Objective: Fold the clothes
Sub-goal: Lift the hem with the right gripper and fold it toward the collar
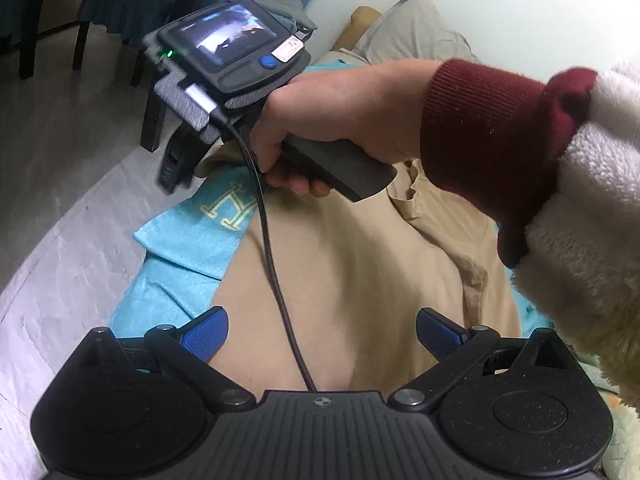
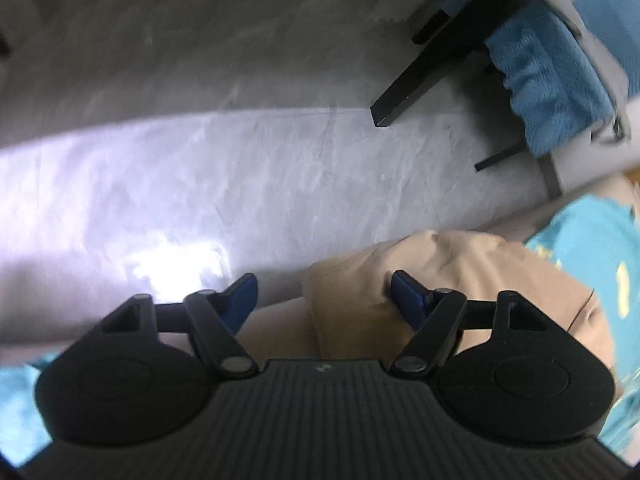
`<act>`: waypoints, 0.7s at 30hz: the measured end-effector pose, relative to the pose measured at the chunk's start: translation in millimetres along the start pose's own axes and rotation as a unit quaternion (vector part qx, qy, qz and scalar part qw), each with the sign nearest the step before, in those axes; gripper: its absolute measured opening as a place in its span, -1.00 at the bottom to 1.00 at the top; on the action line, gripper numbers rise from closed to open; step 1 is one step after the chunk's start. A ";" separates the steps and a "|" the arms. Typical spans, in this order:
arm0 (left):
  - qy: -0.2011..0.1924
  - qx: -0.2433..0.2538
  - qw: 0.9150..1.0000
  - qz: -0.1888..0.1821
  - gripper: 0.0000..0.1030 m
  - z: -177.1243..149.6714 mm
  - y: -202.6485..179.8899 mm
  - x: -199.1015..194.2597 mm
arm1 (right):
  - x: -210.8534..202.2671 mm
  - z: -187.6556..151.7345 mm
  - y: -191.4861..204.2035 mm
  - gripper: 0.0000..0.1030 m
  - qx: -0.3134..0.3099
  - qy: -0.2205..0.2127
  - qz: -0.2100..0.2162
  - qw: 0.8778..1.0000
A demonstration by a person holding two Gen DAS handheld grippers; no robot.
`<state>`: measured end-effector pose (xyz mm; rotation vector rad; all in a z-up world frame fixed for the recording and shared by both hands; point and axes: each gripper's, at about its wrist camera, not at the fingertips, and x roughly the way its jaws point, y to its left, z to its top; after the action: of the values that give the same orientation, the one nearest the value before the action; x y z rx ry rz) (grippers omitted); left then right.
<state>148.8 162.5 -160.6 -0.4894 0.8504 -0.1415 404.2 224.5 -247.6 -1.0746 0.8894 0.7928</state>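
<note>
A beige garment (image 1: 360, 256) lies spread on a turquoise blanket (image 1: 176, 276) that bears a yellow letter. My left gripper (image 1: 322, 334) hovers low over the garment's middle, open, with nothing between its blue pads. A hand in a red cuff holds my right gripper (image 1: 174, 168) beyond it, at the garment's far left edge. In the right wrist view, my right gripper (image 2: 324, 300) is open. A bunched fold of the beige garment (image 2: 356, 280) lies between its fingers, and the right pad (image 2: 406, 298) presses against the cloth. A black cable (image 1: 272, 264) runs across the garment.
Grey floor (image 2: 240, 160) lies past the blanket's edge. Black chair legs (image 2: 424, 80) and blue fabric draped over a chair (image 2: 548, 80) stand close by. A grey pillow (image 1: 412, 32) rests at the far end of the blanket. A fluffy white sleeve (image 1: 588, 240) fills the right side.
</note>
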 end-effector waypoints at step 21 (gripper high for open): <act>-0.090 0.083 0.991 -0.049 0.97 -20.1 -43.5 -19.5 | -127.4 -264.9 -137.9 -0.88 0.570 -0.173 -0.172 0.785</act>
<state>124.0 123.0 -138.1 -0.3819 0.6310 -0.2530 414.4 -81.0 -138.1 0.0233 0.6350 0.0317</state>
